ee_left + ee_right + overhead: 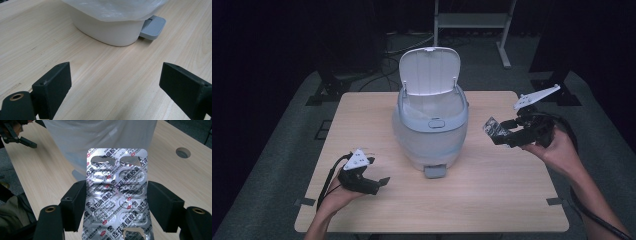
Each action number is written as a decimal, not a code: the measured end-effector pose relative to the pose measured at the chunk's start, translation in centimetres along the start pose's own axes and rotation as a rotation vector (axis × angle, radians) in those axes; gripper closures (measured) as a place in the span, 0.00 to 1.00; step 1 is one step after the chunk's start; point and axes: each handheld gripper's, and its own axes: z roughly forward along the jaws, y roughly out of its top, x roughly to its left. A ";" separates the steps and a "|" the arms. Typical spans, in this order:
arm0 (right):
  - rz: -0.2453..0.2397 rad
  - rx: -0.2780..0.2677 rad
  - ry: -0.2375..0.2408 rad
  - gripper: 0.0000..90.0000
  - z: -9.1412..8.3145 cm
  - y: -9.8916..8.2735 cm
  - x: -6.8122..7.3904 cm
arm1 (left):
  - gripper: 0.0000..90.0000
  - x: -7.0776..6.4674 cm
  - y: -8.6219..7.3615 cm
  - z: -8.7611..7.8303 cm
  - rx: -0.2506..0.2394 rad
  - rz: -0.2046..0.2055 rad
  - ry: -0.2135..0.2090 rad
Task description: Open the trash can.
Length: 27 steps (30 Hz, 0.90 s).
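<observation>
Our left hand-held gripper rests wide and empty on the bench; our right hand-held gripper clamps a foil blister pack — carried, we judge, toward the open pedal bin beyond — needing lift over its rim.

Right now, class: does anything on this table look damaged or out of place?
Yes. The foil blister pack between the right gripper's jaws is crumpled, its pockets burst open. Otherwise, the pedal bin stands upright, lid raised, liner bag fitted.

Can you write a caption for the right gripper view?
Right gripper holding a foil pill pack before the lined bin.
</observation>
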 end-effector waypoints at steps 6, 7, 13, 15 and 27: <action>-0.004 -0.002 -0.002 0.36 -0.8 1.0 -0.1 | 0.11 0.0 0.0 0.2 -0.001 0.000 -0.001; -0.004 -0.001 -0.002 0.36 -0.9 1.1 -0.1 | 0.11 0.0 0.0 0.2 -0.001 0.000 0.000; -0.009 0.000 -0.001 0.36 -1.8 2.4 -0.1 | 0.11 -0.1 0.0 0.2 0.002 0.003 0.000; -0.013 -0.002 0.003 0.36 -2.0 2.8 -0.1 | 0.11 -0.1 0.0 0.2 0.002 0.002 0.000; -0.028 -0.003 0.016 0.36 -2.4 5.3 0.2 | 0.11 0.1 -0.1 0.1 0.005 0.000 0.001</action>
